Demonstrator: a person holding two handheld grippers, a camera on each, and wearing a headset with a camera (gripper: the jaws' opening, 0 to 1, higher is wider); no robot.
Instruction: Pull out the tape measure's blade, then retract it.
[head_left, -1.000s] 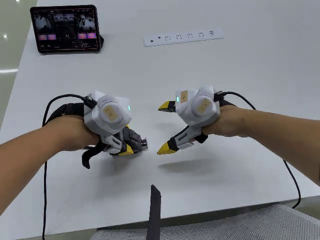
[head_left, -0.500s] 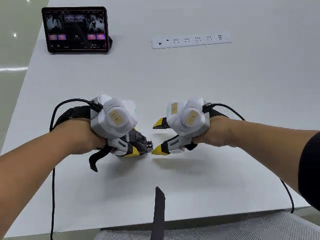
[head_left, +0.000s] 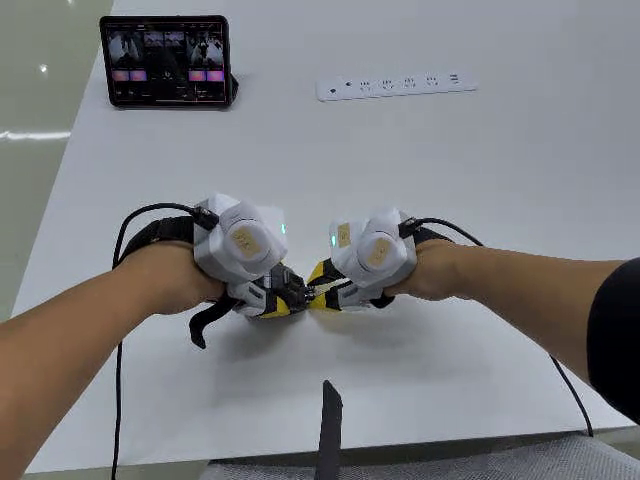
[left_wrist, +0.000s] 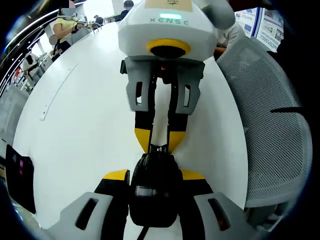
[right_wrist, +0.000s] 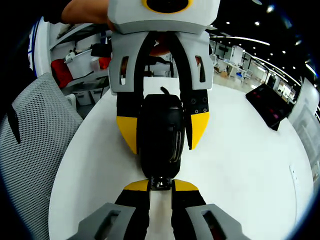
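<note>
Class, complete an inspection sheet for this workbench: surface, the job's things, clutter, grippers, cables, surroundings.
Surface: white tabletop, plain and level.
Job's things: black tape measure, blade not yet drawn out; its small metal blade tip sticks out of the case.
Clutter: dark tablet with a lit screen at the far left; white power strip at the far centre.
Grippers: left gripper shut on the tape measure's case; right gripper appears shut on the blade tip.
Cables: left black cable loops from the left gripper; right black cable leaves the right gripper.
Surroundings: grey mesh chair at the near edge.
</note>
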